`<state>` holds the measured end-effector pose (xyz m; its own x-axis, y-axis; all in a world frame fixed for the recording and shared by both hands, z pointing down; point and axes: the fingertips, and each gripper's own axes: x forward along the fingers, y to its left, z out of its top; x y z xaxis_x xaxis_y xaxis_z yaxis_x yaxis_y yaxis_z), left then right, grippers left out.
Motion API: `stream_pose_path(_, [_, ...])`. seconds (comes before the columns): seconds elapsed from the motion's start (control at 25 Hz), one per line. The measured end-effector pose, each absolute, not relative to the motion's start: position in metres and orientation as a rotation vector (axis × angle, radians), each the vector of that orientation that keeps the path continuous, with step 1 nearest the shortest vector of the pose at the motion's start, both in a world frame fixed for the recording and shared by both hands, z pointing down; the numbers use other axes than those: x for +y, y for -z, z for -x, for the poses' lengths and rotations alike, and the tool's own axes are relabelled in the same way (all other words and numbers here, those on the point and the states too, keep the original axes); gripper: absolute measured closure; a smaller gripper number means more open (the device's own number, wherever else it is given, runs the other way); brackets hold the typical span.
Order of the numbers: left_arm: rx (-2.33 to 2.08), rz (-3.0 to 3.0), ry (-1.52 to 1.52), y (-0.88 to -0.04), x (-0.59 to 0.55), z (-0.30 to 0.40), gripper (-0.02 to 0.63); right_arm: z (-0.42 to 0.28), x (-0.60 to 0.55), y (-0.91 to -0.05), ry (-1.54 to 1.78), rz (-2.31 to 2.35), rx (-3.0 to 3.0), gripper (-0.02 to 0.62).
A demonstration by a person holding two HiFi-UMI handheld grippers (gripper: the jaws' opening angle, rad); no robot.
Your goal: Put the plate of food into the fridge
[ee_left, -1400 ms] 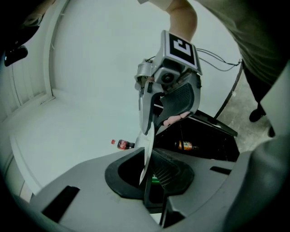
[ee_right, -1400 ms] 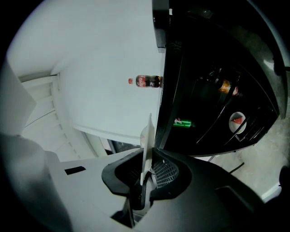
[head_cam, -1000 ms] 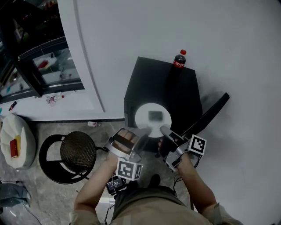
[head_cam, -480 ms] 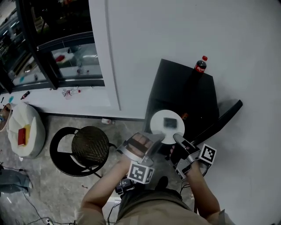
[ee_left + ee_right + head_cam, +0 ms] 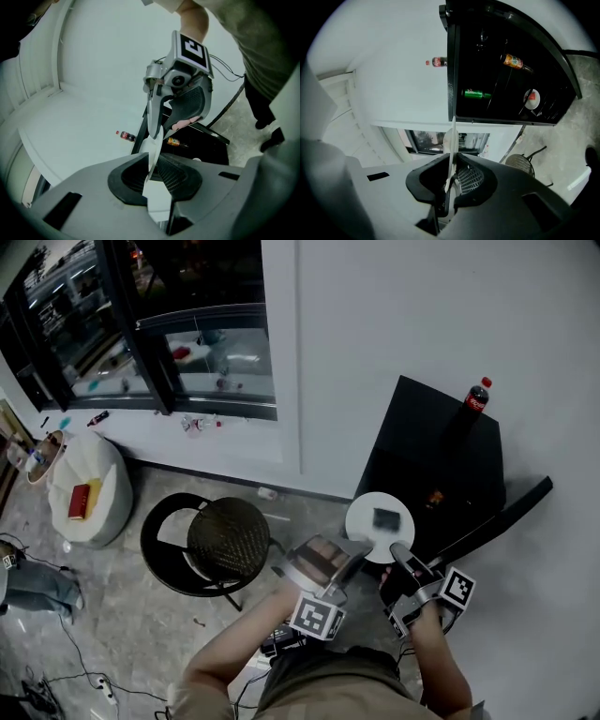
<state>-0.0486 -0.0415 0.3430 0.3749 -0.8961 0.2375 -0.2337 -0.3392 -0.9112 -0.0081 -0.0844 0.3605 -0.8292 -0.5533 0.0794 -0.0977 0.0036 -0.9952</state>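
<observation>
A white plate point(image 5: 367, 521) with a dark piece of food point(image 5: 387, 518) hangs in the air at the front left corner of the black fridge point(image 5: 441, 451). My left gripper point(image 5: 354, 542) is shut on the plate's left rim, and my right gripper point(image 5: 396, 551) is shut on its near rim. The plate's thin edge point(image 5: 152, 149) runs between the pads in the left gripper view, with the right gripper point(image 5: 158, 127) beyond it. In the right gripper view the plate edge point(image 5: 451, 143) is likewise pinched. The fridge door point(image 5: 502, 512) stands open.
A cola bottle point(image 5: 476, 397) stands on the fridge's top. Inside the fridge point(image 5: 543, 56) lie a green bottle point(image 5: 476, 94), an orange bottle point(image 5: 515, 62) and a small round red-and-white thing point(image 5: 532, 99). A round black stool point(image 5: 220, 540) stands left of me, a white beanbag point(image 5: 86, 493) farther left below the window.
Both grippers have carried the plate together, leftward off the fridge's top to its front left corner. The head view has swung, so the fridge sits farther right and more window shows.
</observation>
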Motion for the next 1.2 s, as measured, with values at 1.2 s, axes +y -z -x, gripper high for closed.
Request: stream_pose_path(1.2, [0.943,1.880,1.047,-0.369,0.041,-0.101,0.538,-0.144,0.002,-0.386,1.914,0.724,1.870,0.549])
